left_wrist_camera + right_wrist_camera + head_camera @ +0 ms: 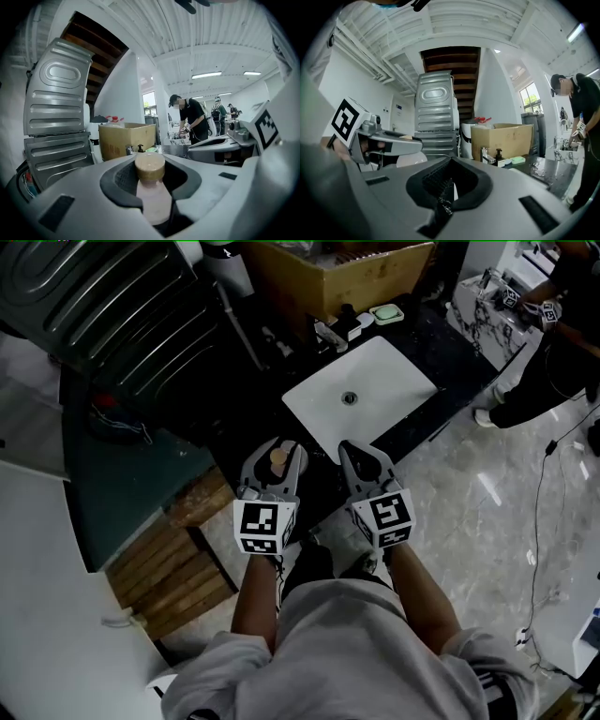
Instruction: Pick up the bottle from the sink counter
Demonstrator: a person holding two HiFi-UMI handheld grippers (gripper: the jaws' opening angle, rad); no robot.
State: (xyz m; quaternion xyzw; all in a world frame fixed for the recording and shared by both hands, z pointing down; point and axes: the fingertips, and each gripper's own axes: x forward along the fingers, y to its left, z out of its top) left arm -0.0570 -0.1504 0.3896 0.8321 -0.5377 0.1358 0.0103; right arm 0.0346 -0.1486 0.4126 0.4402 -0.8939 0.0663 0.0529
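Note:
A small pale bottle with a tan cap [278, 457] sits between the jaws of my left gripper [272, 465], which is shut on it. It is held in the air in front of the dark sink counter [441, 343]. In the left gripper view the bottle [151, 176] stands upright, clamped by the black pads [123, 180] just below its cap. My right gripper [362, 463] hovers beside the left one, level with it. Its jaws [449, 180] are shut with nothing in them. The white basin [398, 381] lies just beyond both grippers.
A faucet [330, 334], a green soap dish [385, 314] and a cardboard box [347, 273] stand behind the basin. A grey ribbed metal panel [103, 306] leans at the left. Wooden boards [178, 559] lie on the floor. A person [553, 343] works at the far right.

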